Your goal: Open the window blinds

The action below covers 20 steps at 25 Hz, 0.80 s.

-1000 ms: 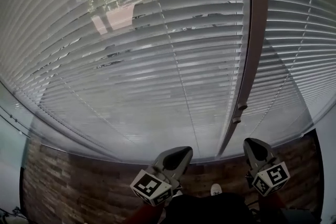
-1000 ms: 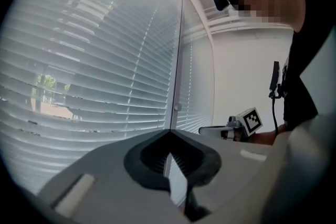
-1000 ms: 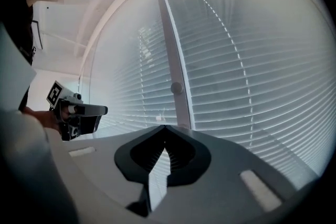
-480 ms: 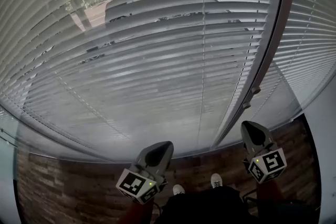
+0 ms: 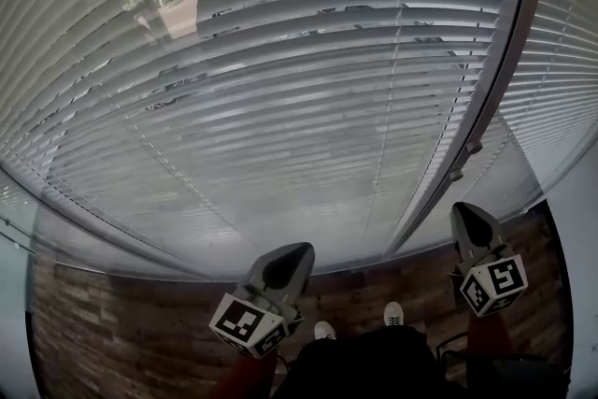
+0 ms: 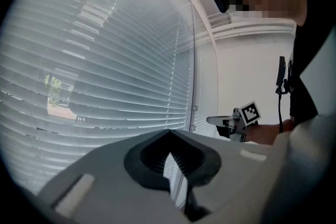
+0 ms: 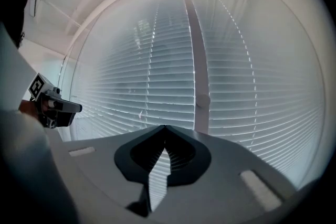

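Grey slatted blinds (image 5: 280, 107) hang down over the window, their slats nearly flat, with trees and a building showing through a gap (image 5: 168, 5) at the upper left. A second blind (image 5: 561, 61) hangs right of the window post (image 5: 486, 98). My left gripper (image 5: 304, 249) is low before the wide blind, shut and empty, apart from the slats (image 6: 105, 71). Just right of the post, my right gripper (image 5: 460, 208) is also shut with nothing in it. Each gripper view shows shut jaws, left (image 6: 169, 131) and right (image 7: 164, 127), pointing level at the blinds (image 7: 157, 86).
Two small knobs (image 5: 474, 147) sit on the post, one seen as a knob (image 7: 202, 100) from the right gripper. Brick-patterned surface (image 5: 121, 332) runs below the blinds. The person's shoes (image 5: 324, 330) are at the bottom. A white wall (image 6: 252, 76) lies to the right.
The post has slid right in the head view. My left gripper has moved left, away from the post; the right one has risen slightly. Both stay shut.
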Each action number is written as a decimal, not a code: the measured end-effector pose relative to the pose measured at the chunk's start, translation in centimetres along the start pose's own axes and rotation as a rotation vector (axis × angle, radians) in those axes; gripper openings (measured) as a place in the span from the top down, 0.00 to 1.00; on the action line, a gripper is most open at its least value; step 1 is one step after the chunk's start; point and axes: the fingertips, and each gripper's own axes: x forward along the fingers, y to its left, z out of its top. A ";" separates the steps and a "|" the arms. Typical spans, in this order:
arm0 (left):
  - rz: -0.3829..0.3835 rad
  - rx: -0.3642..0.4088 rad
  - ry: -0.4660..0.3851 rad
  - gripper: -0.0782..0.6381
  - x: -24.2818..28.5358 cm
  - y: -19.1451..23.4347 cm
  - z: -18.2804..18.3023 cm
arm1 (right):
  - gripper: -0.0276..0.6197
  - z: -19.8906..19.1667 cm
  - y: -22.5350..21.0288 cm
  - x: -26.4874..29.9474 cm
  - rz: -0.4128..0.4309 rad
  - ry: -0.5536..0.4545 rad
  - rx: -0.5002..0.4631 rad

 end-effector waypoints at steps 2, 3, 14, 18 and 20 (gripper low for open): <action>0.006 0.003 -0.003 0.89 0.3 0.3 -0.2 | 0.92 0.1 0.1 0.6 0.014 -0.016 0.007; 0.008 0.005 0.000 0.89 0.4 0.5 -0.3 | 0.92 0.3 0.0 0.8 0.019 -0.023 0.007; 0.015 0.002 0.008 0.89 0.2 -0.4 0.0 | 0.85 3.1 -3.6 2.4 -0.053 -0.028 -0.040; 0.014 -0.008 0.005 0.89 0.0 -0.8 -0.2 | 0.76 4.3 -6.0 3.9 -0.126 -0.019 -0.056; 0.017 -0.010 0.006 0.89 -0.2 -0.9 -0.1 | 0.72 4.7 -6.6 4.5 -0.143 -0.014 -0.056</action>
